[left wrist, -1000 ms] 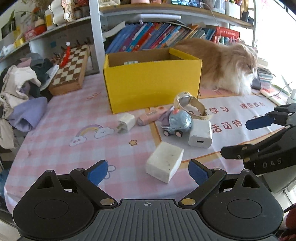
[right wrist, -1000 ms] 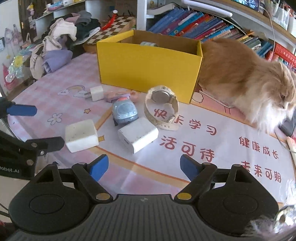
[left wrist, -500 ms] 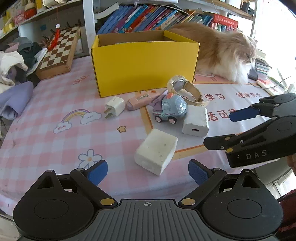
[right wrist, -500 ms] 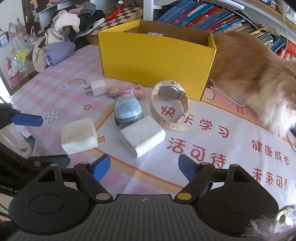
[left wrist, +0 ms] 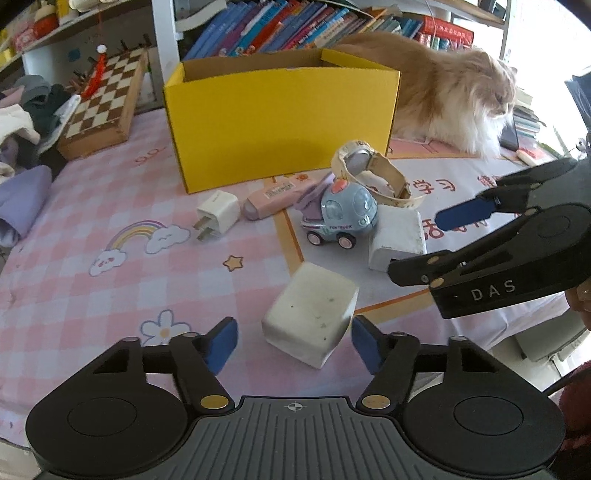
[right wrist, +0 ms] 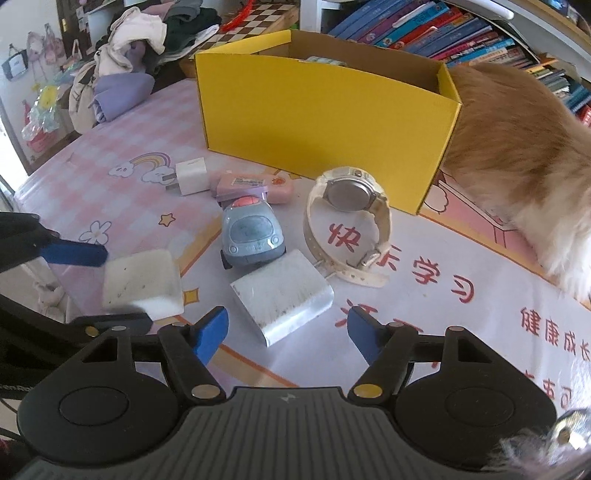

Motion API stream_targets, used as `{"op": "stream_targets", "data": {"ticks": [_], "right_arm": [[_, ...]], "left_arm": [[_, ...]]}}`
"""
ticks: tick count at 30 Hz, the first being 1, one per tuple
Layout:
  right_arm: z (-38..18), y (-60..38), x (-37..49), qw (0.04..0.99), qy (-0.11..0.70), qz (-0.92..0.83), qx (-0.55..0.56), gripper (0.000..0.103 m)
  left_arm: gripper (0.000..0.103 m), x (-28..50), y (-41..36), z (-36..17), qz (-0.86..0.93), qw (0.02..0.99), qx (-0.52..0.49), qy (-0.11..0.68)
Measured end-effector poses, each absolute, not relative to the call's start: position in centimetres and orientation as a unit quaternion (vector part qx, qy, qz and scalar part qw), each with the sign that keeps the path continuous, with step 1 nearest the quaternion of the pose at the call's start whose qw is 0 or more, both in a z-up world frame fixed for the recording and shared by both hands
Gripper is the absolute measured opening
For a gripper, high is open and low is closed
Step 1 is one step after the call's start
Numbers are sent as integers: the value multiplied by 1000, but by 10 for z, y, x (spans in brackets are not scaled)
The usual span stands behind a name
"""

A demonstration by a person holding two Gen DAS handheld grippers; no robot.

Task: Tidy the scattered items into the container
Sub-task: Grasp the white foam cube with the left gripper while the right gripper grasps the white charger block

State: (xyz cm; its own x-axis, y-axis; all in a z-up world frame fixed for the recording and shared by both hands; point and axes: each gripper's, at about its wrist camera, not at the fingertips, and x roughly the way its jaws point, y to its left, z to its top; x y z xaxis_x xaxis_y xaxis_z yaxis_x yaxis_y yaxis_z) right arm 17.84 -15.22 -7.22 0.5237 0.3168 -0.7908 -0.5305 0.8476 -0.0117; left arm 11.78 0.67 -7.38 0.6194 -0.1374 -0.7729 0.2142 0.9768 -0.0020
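An open yellow box stands at the back of the table; it also shows in the right wrist view. In front of it lie a white plug, a pink eraser, a blue toy car, a cream watch, a white charger and a white sponge block. My left gripper is open with the sponge block between its fingertips. My right gripper is open, just before the white charger.
A fluffy orange-and-white cat lies right of the box. A chessboard and a pile of clothes sit at the back left. Bookshelves run behind. The table's front edge is close to both grippers.
Both grippers have moved forward and lower toward the items. The sponge block now sits between my left fingertips, and the charger is close in front of my right ones.
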Motion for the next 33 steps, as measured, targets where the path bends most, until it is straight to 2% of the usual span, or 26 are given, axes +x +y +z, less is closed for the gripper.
{"op": "stream_targets", "data": {"ticks": [12,15,17,19,21,27,33], "right_arm": [[-77,-143,189,858,418,265,-137,70],[-80,-139,190,857,417,267,-143,70],[-81,-140,191,857,418,265,-144,67],[-81,-142,191,858,419,262,-142,59],[-81,-145,191,858,421,260,-137,58],[-79,-153,186,857,428,254,-132,57],[-77,-163,182,859,436,239,-118,57]], "left_arm": [[58,124,2,-78,-101,896,42,430],[53,125,1,-79,-103,896,43,429],[50,125,1,-79,-105,896,44,429],[47,125,0,-78,-105,897,44,428],[45,125,1,-77,-105,897,40,428],[39,125,5,-75,-102,897,26,430],[37,123,10,-73,-95,898,17,429]]}}
